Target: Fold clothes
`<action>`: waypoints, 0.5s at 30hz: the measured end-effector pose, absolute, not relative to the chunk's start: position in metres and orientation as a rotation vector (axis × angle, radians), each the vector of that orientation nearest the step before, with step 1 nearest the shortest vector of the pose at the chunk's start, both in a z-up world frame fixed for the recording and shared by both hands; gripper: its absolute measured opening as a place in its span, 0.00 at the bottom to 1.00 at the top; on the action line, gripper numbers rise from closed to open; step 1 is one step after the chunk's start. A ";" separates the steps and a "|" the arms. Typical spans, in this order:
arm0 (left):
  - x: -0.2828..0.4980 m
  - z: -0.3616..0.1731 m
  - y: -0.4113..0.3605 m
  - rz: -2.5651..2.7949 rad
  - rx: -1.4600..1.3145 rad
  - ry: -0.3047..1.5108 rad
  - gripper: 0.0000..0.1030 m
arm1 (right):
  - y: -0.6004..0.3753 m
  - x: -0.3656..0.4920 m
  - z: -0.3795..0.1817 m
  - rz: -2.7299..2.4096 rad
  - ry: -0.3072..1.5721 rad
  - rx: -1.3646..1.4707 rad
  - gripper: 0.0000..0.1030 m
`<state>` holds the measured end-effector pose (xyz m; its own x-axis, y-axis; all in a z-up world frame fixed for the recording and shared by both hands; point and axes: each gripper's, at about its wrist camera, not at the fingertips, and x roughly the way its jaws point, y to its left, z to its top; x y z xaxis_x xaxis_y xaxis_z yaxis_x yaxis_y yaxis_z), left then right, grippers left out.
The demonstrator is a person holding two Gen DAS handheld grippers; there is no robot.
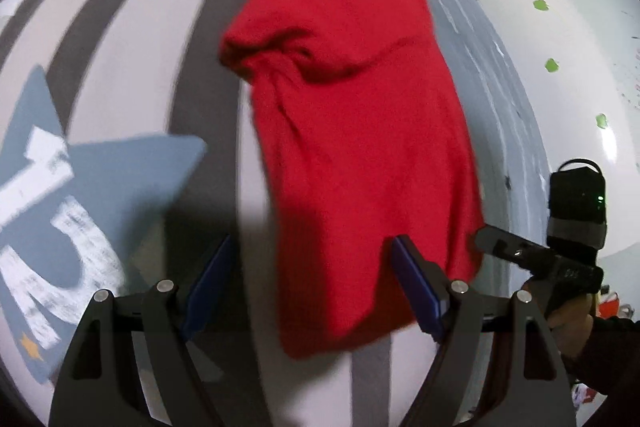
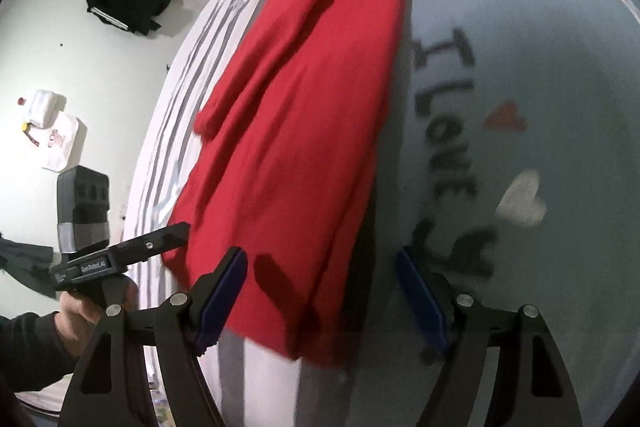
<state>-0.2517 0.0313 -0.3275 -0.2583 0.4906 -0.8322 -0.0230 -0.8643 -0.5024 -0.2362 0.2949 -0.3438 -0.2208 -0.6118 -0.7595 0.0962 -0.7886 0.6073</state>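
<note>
A red garment (image 1: 360, 131) lies stretched lengthwise on a bed cover (image 1: 120, 67) with grey and white stripes and a blue star. In the left wrist view, the left claw (image 1: 316, 283) hangs open over the garment's near hem, gripping nothing. At 3 o'clock, the right claw (image 2: 320, 291) is also open and empty above the hem's other side. A black garment (image 2: 128, 7) lies on the floor at 10 o'clock.

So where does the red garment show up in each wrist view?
Left wrist: red garment fills the centre, its near hem between the open jaws, right of the blue star.
Right wrist: it runs top to bottom at centre-left, left of the "I Love" lettering.
Shared landmark: the grey-striped bedding.
</note>
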 end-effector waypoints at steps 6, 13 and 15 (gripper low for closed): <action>-0.244 -0.329 0.040 2.206 -1.629 -0.506 0.13 | 0.276 -0.234 -0.355 -2.002 -0.632 1.592 0.24; -0.215 -0.313 0.026 2.272 -1.530 -0.508 0.11 | 0.276 -0.222 -0.352 -2.013 -0.661 1.538 0.08; -0.205 -0.311 0.020 2.270 -1.529 -0.523 0.11 | 0.275 -0.216 -0.349 -2.019 -0.662 1.530 0.08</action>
<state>-0.2048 0.0204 -0.3108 -0.3546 0.4828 -0.8007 -0.0836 -0.8693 -0.4872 -0.2161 0.2752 -0.3486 -0.2290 -0.6612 -0.7144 0.1101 -0.7468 0.6559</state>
